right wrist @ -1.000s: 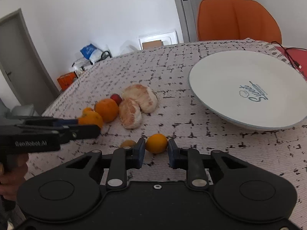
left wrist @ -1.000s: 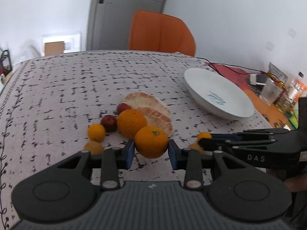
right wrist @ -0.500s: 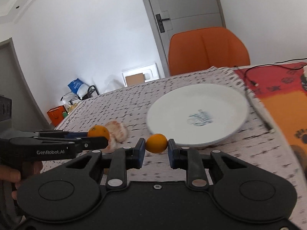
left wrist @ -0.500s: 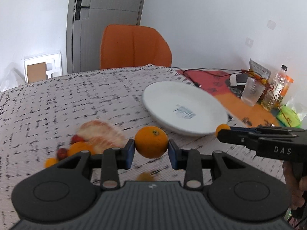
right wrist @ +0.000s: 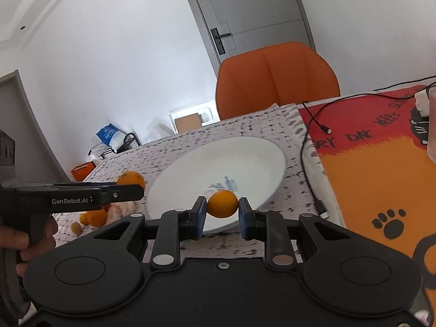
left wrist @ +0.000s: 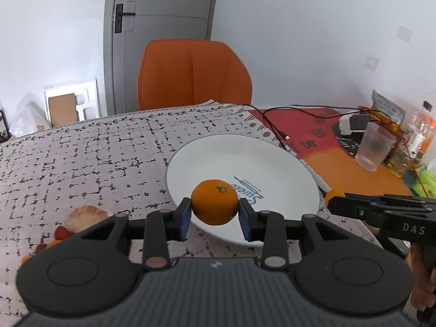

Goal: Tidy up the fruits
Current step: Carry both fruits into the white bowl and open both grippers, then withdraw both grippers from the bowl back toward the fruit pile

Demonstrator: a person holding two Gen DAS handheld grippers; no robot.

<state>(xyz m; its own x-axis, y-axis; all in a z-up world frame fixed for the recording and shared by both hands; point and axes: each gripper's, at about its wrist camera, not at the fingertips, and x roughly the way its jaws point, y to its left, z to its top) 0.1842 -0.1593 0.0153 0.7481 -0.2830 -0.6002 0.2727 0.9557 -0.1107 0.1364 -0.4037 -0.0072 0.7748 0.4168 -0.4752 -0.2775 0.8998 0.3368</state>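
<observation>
Orange (left wrist: 214, 202): round fruit with a dark stem scar, clamped between the blue pads of the left gripper (left wrist: 214, 215) and held in the air above the near part of the plate.
Small orange fruit (right wrist: 222, 203): oval, pinched between the blue pads of the right gripper (right wrist: 221, 215), held over the plate's near edge.
Plate (left wrist: 286, 169): white and shallow, lying on the tablecloth; blue print at its centre, of which only "Swee" can be read, the rest hidden by the orange.
Tablecloth (left wrist: 95, 158): white with a broken black grid pattern.
Remaining fruit (left wrist: 81, 215): a peeled citrus piece and small red and orange fruits lying on the tablecloth left of the plate, partly hidden by the left gripper's body.
Gripper markings: "DAS" on the right gripper as seen from the left wrist view; "GenRobot.AI" on the left gripper as seen from the right wrist view.
Mat (right wrist: 376, 169): red and orange, right of the tablecloth, bearing black letters "RY DAY" and a paw print.
Cable (right wrist: 313, 120): black, lying across the mat.
Chair (left wrist: 190, 73): orange, at the far side of the table.
Glass (left wrist: 374, 147): clear tumbler standing on the mat.
</observation>
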